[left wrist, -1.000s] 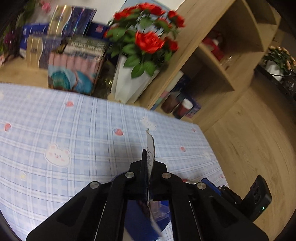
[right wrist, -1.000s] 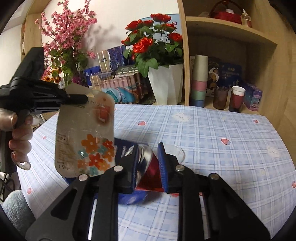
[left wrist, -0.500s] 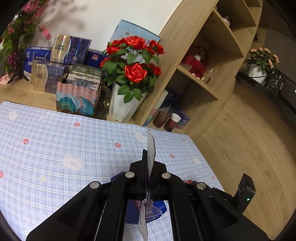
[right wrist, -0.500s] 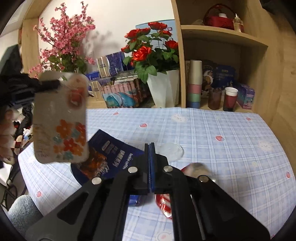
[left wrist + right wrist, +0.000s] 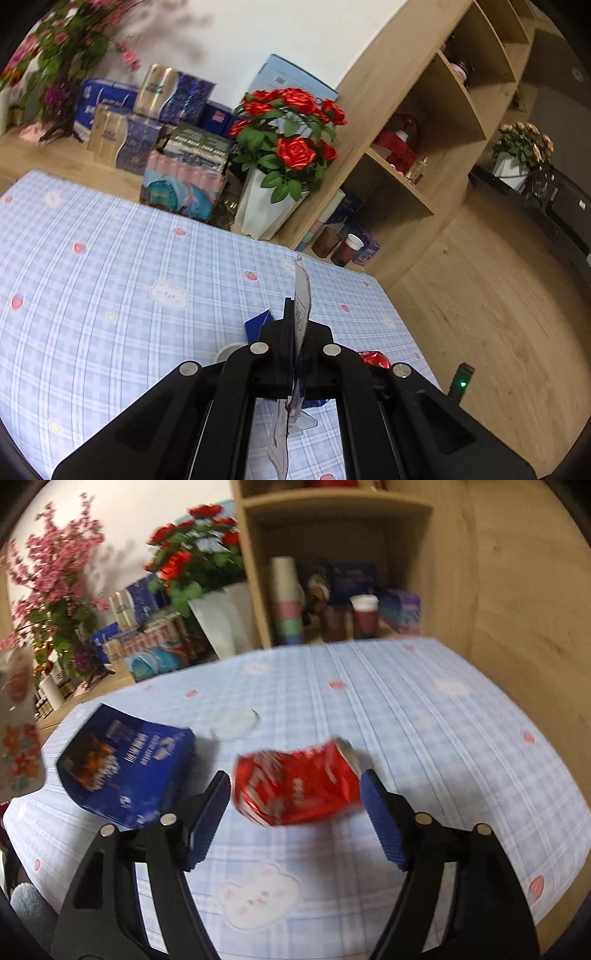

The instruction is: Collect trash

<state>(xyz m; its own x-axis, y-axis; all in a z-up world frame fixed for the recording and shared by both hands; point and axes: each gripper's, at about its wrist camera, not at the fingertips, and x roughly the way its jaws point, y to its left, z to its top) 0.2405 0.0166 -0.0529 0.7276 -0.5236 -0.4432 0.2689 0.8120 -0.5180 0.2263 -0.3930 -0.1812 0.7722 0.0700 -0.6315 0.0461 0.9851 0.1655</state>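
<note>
My left gripper is shut on a thin clear plastic package, seen edge-on, held above the table. The same package, with orange flowers, shows at the far left of the right wrist view. My right gripper is open, its blue pads either side of a crushed red soda can lying on the blue checked tablecloth. A dark blue snack bag lies left of the can. A clear round lid lies behind them. The can peeks out in the left wrist view.
A white vase of red roses and boxes stand at the table's far edge. A wooden shelf unit holds stacked cups and a red cup. Pink blossoms stand at the left. Wooden floor lies to the right.
My right gripper has gone from shut to open and now straddles the red can on the table. My left gripper has lifted up and away with the package.
</note>
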